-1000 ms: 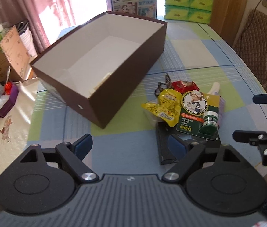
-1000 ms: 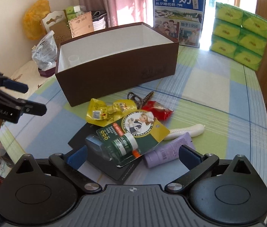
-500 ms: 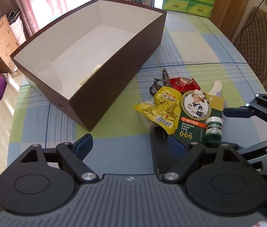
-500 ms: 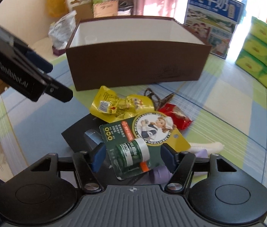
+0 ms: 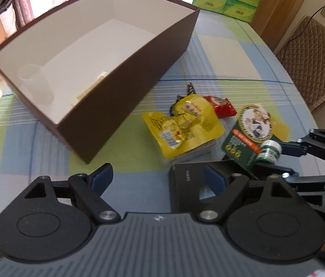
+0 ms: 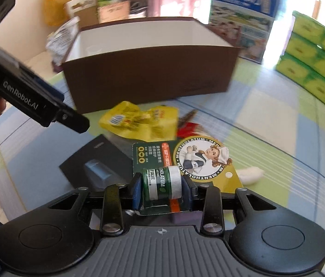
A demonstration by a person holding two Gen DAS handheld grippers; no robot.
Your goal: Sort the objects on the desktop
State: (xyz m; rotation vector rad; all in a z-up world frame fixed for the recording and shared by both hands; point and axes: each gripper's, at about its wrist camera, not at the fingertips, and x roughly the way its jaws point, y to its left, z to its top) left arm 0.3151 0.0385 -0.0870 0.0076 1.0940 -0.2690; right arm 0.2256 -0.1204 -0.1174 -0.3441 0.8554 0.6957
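Note:
My right gripper [image 6: 161, 187] is closing its jaws on the small green salve jar [image 6: 161, 182]. Both blue pads press its sides. The jar is fixed to a green-and-yellow card [image 6: 185, 157] on top of the pile. From the left wrist view the jar [image 5: 268, 151] sits between the right gripper's fingers. My left gripper [image 5: 157, 176] stands open above the blue cloth, its right finger over a flat black box [image 5: 185, 177]. Nothing is between its fingers. A yellow snack packet [image 5: 185, 124] and a red packet [image 5: 220, 106] lie beside the brown box [image 5: 127, 87].
Inside the brown box stand a clear cup [image 5: 35, 83] and a pale flat item. A purple tube [image 6: 180, 219] and a white tube end [image 6: 252, 173] lie under the card. Green tissue packs [image 6: 317, 62] and a milk carton [image 6: 243, 18] stand behind. A padded chair [image 5: 312, 62] is beside the table.
The right jaws went from wide open to closed against the green jar. Both grippers came lower and closer to the pile; the left gripper stayed open.

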